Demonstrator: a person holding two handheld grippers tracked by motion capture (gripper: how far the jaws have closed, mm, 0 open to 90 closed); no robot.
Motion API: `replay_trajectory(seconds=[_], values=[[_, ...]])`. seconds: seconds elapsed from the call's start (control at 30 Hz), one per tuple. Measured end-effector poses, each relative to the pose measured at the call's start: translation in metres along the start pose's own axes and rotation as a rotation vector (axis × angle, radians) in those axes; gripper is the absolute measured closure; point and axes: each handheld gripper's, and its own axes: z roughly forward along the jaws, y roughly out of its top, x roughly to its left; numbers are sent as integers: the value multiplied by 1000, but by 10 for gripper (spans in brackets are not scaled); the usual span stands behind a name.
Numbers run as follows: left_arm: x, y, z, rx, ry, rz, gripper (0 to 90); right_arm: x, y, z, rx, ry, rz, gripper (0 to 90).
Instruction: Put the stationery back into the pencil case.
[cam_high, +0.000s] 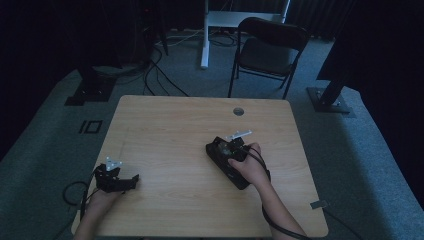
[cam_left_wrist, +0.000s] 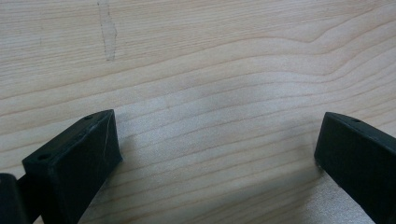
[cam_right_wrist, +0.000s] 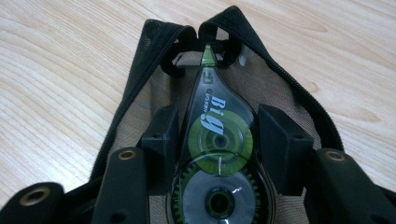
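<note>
The right claw (cam_right_wrist: 218, 135) is clamped on a correction tape dispenser (cam_right_wrist: 218, 154), one jaw on each side of its clear body, and holds it nose-first over the open mouth of a black mesh pouch (cam_right_wrist: 140, 88) that lies on the table (cam_right_wrist: 56, 93). The dispenser's green tip sits just ahead of the jaws, close to the far end of the pouch where the zipper (cam_right_wrist: 299, 93) edges meet. The likeliest trouble, as I judge it, is that the soft mesh folds or drags under the claw as the dispenser goes down, since nothing pins the pouch in place; the opening could then collapse and the dispenser land on top of the fabric instead of inside. The tip could also snag on the zipper teeth ahead of it. The grip is on smooth, rounded plastic, so a twist against the mesh might make the dispenser pivot between the jaws. The left claw (cam_left_wrist: 219, 154) rests well away with its jaws apart over bare wood, holding nothing, so it offers no help steadying the pouch.
</note>
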Motion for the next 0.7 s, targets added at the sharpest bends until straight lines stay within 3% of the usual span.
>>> replay_trajectory(seconds=[0.47,0.7], values=[[0,0,0,0,0,0,2,0,3,15,80,-15,-15,500],[0,0,0,0,0,0,2,-1,3,21,118,4,-15,499]])
